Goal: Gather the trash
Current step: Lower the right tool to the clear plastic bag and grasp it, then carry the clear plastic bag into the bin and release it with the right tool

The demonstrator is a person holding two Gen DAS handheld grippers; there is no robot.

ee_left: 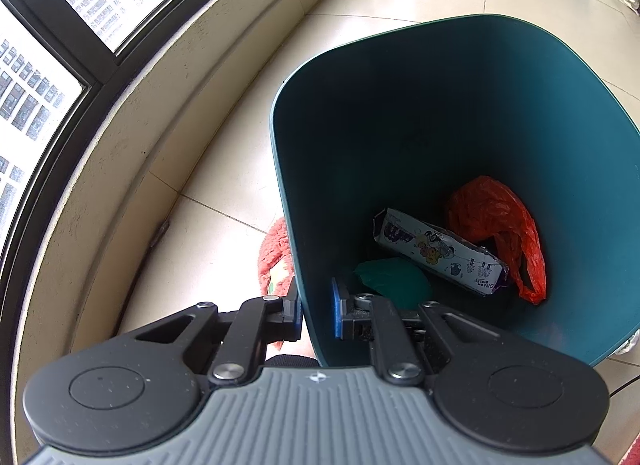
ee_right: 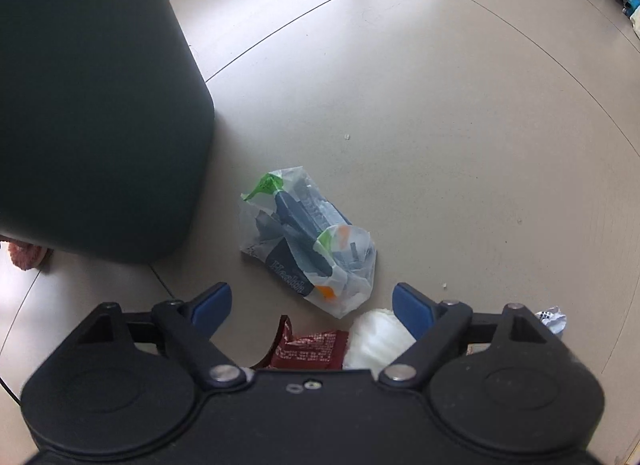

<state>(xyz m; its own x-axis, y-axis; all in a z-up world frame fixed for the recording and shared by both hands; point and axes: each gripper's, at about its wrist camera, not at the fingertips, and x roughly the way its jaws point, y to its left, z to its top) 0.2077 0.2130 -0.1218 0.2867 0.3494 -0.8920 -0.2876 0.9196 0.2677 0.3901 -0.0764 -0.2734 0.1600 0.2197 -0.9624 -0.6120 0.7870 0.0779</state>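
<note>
Left claw (ee_left: 316,315) clamped on near rim of teal bin (ee_left: 440,113), tilting it to receive trash; right claw (ee_right: 312,307) spread wide above clear plastic bag (ee_right: 308,241) on floor (ee_right: 440,105) right of bin, ready for pickup

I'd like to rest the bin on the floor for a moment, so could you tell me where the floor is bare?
Bare tile stretches beyond the clear plastic bag, out to the room's far edge. It is crowded just under the right gripper: dark red wrapper, white wad, crumpled paper. The teal bin fills the left side.
</note>
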